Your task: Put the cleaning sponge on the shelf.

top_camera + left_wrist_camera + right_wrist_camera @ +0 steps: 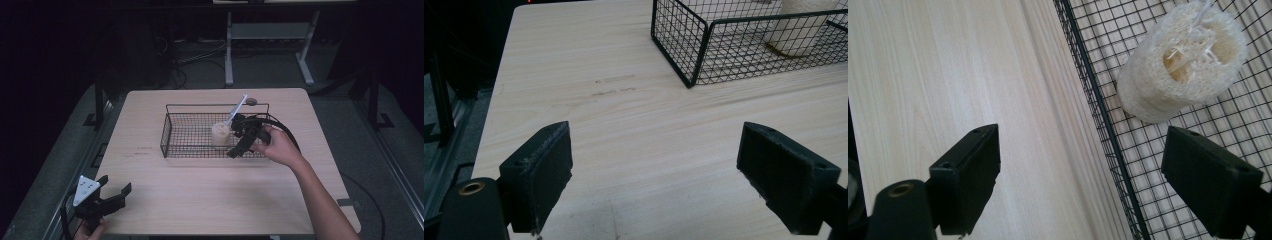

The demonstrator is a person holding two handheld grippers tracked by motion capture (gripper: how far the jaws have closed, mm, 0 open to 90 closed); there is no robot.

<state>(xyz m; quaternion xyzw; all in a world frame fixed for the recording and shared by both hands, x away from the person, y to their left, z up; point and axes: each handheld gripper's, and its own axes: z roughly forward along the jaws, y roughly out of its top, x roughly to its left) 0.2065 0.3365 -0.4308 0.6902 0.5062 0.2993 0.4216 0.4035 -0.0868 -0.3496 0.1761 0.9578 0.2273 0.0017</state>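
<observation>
Pale, fibrous and cylinder-shaped, a loofah sponge (1182,65) stood on end inside a black wire-mesh basket (172,131), right of the basket's middle and toward its near wall. A thin white stick or straw (236,110) leaned up and away to the far right from near its top; whether it was fixed to the sponge could not be told.

Just right of the sponge, the right gripper (238,136) hung over the basket's near right part, held by the person's right hand (276,146). Its two black jaws stood wide apart, holding nothing. In the right gripper view one pad (1212,181) was above the mesh floor close to the sponge but not touching it, and the other pad (968,175) was above bare wood outside, so the jaws straddled the basket's top wire.

This looked like either the reach for the sponge or the moment just after setting it down. If a pick-up was intended, both jaws would need to come inside the wall, bracket the sponge and close gently, since it would likely squash.

Outward, the light wooden table (200,200) carried the basket. The left gripper (114,192) rested well apart at the near left corner, jaws also spread and empty. The wire rim and the leaning stick were the likeliest snags.
</observation>
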